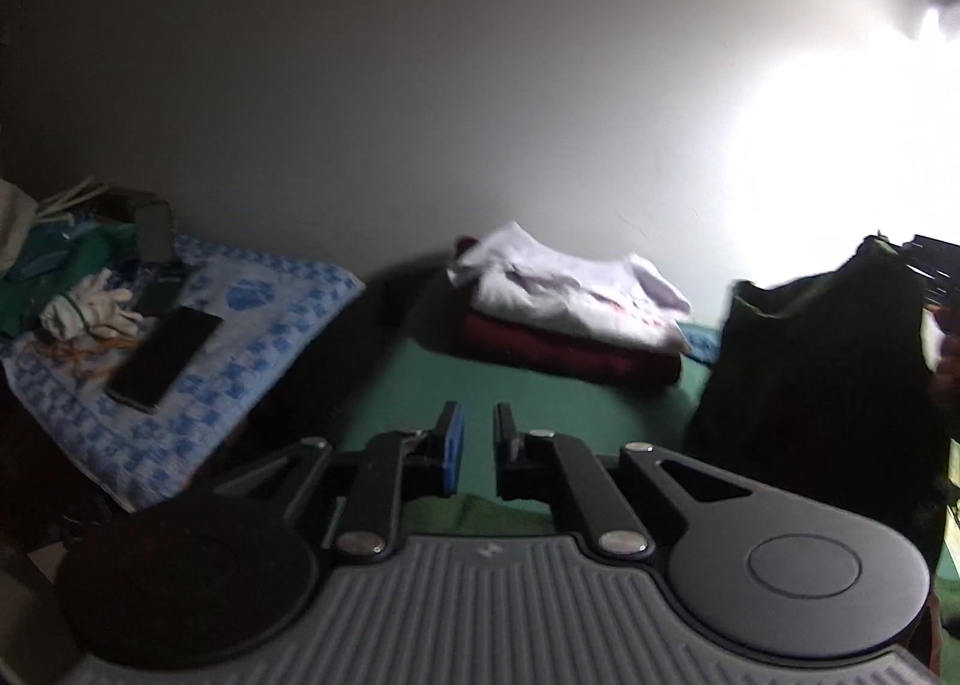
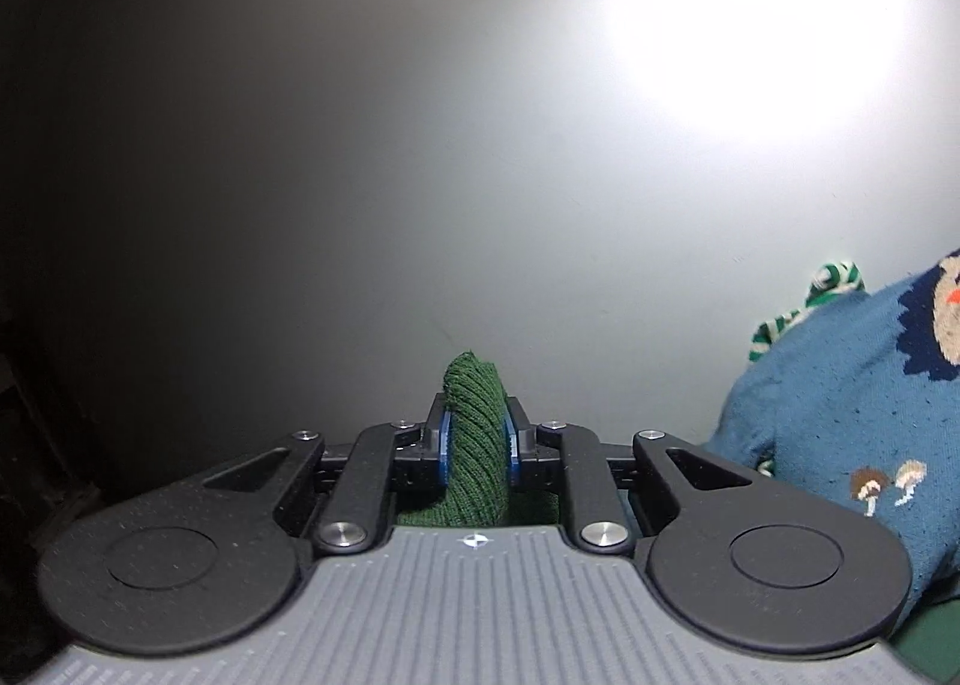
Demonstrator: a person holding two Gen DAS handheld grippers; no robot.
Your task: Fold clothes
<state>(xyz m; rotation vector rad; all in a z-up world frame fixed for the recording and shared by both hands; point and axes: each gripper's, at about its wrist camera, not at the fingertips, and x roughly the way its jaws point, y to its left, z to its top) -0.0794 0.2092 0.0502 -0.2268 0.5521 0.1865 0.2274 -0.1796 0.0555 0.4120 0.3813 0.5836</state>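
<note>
R gripper (image 2: 477, 442) clamped on green knit garment (image 2: 474, 445); L gripper (image 1: 478, 448) released, nothing between pads.

Green bed sheet (image 1: 420, 379) fills L view, pale wall behind w/ bright glare at R. Dark hanging cloth (image 1: 822, 385) at R edge of L view, prob. same garment but can't tell. Blue-patterned towel (image 1: 252, 325) at L carries a phone (image 1: 165, 355) & white gloves (image 1: 90, 307). Folded stack by wall: white top (image 1: 570, 289) over dark red piece (image 1: 570, 352). R view: knit fold sticks up between pads; blue sweater w/ mushroom motif (image 2: 852, 415) just beside at R.
</note>
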